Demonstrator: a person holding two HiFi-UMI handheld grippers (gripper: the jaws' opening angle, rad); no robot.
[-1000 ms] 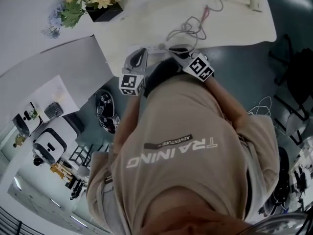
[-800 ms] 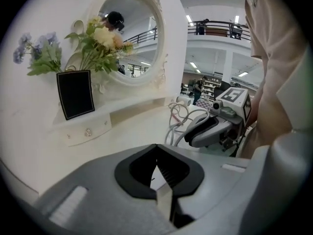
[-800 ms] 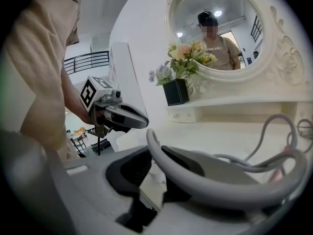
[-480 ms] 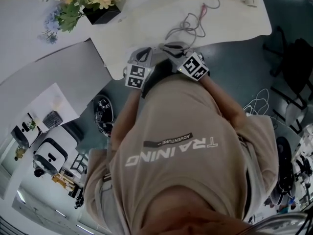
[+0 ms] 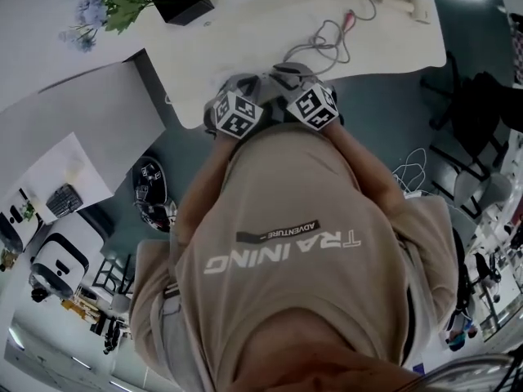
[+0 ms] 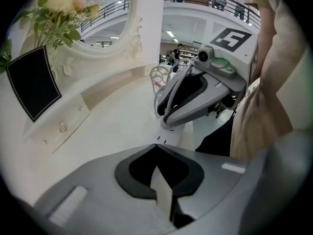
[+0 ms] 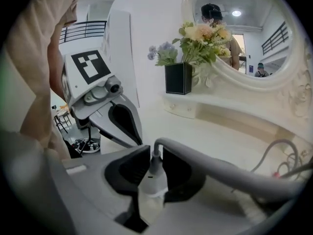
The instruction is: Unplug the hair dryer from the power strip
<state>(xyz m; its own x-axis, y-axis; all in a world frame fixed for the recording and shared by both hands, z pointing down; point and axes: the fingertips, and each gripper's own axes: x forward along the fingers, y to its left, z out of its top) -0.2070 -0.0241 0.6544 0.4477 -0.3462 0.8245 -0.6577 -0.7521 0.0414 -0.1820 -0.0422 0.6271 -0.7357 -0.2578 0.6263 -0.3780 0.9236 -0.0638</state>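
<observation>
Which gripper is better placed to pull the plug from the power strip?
Right: the right gripper is shut on the white plug with its grey cable, while the left gripper pinches the white power strip.

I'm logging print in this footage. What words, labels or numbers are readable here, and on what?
"TRAINING": large, on the shirt, upside down in the head view.
"ADVENTURE": same shirt, smaller print.
Marker cubes: square patterns only, no words.
Nothing else is readable.

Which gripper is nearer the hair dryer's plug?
Right. The right gripper is clamped on the plug; the left gripper sits alongside, clamped on the power strip.
</observation>
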